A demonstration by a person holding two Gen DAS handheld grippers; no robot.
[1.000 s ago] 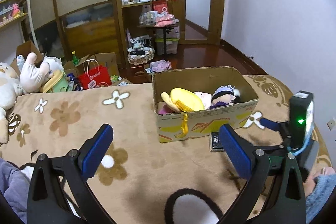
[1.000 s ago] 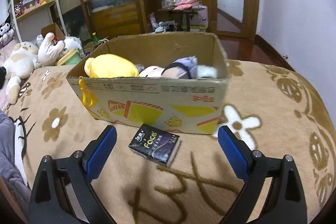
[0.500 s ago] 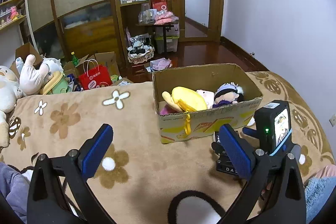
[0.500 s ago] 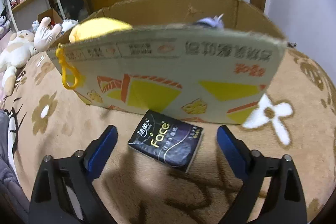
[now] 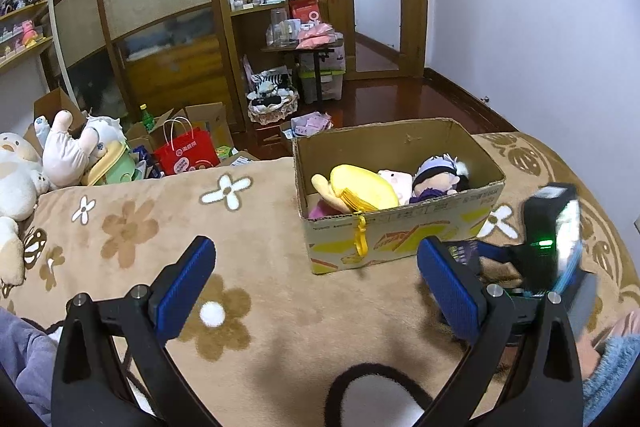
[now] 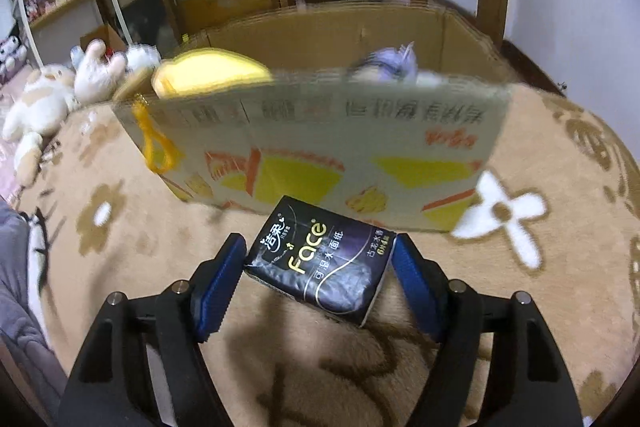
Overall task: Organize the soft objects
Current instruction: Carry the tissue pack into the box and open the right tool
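A cardboard box point(image 5: 400, 239) stands on the tan flowered blanket and holds a yellow plush point(image 5: 362, 187), a pink plush and a purple-haired doll point(image 5: 434, 177). In the right wrist view my right gripper point(image 6: 320, 263) is shut on a dark "Face" tissue pack point(image 6: 320, 267), just in front of the box point(image 6: 320, 131), and the pack looks lifted slightly off the blanket. My left gripper point(image 5: 316, 283) is open and empty above the blanket, left of the box. The right gripper's body point(image 5: 548, 243) shows at the right of the left wrist view.
White plush toys point(image 5: 24, 171) lie at the blanket's left edge. A red bag point(image 5: 184, 155), cardboard boxes and clutter stand on the floor beyond the bed. Shelves and a wooden door are behind. A white wall is at the right.
My right gripper moved forward and down to the tissue pack and closed its fingers on it. The left gripper stayed open and shifted only slightly.
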